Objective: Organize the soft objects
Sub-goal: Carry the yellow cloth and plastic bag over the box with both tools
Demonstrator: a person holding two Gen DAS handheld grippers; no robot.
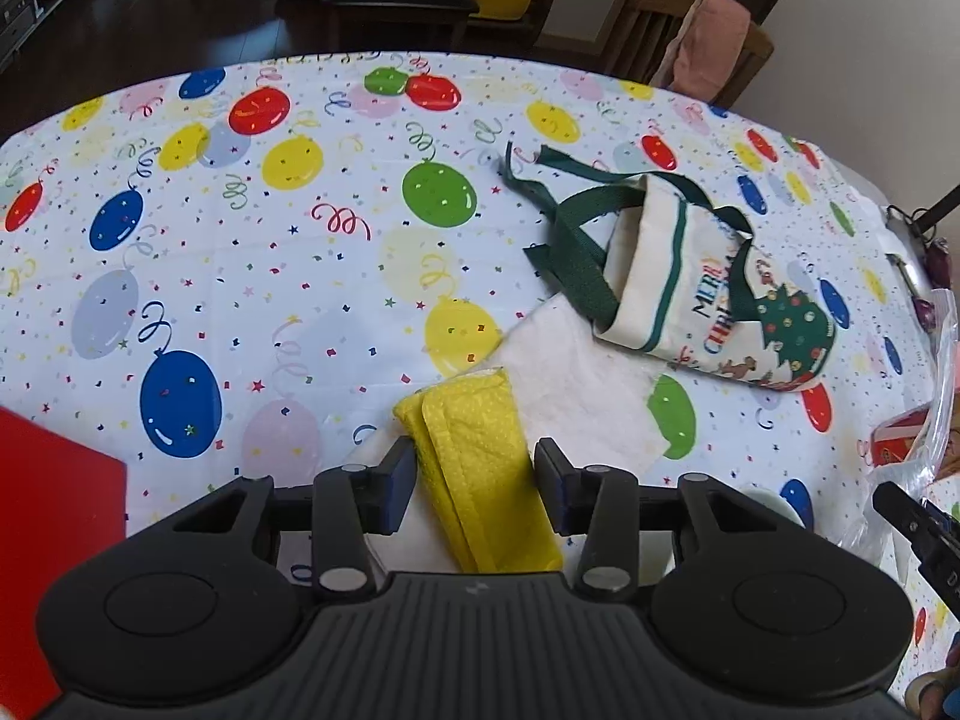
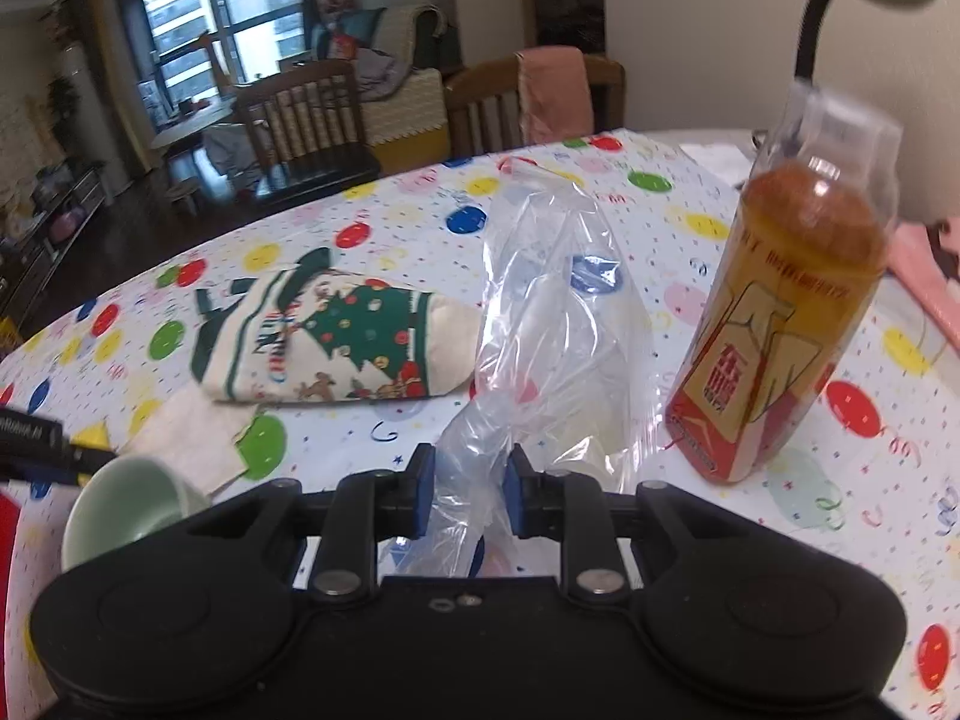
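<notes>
The left gripper (image 1: 474,483) stands with its jaws spread wide to either side of a folded yellow cloth (image 1: 480,468); the left pad (image 1: 399,489) lies at the cloth's edge and the right pad clears it, so the cloth is straddled and not clamped. The cloth lies near the operator on the balloon-print tablecloth (image 1: 240,276), overlapping a white napkin (image 1: 576,396) that extends to the right and far side. Beyond the napkin, further right, a Christmas tote bag (image 1: 714,300) lies on its side with its mouth and green straps turned to the far left, a position that leaves the opening accessible for loading soft items. A red object (image 1: 54,510) occupies the near-left corner. The right gripper (image 2: 465,495) has its jaws drawn in around the gathered neck of a clear plastic bag (image 2: 558,312); the film fills the gap and the rest of the bag stands up from it, which indicates a hold, though the transparent material makes firm pad contact difficult to confirm. Holding the neck keeps the limp bag upright and controlled. An amber drink bottle (image 2: 786,324) stands just right of the bag, and a pale green cup (image 2: 126,510) sits at near left. Judged from this layout, the yellow cloth is the next item to be gripped.
</notes>
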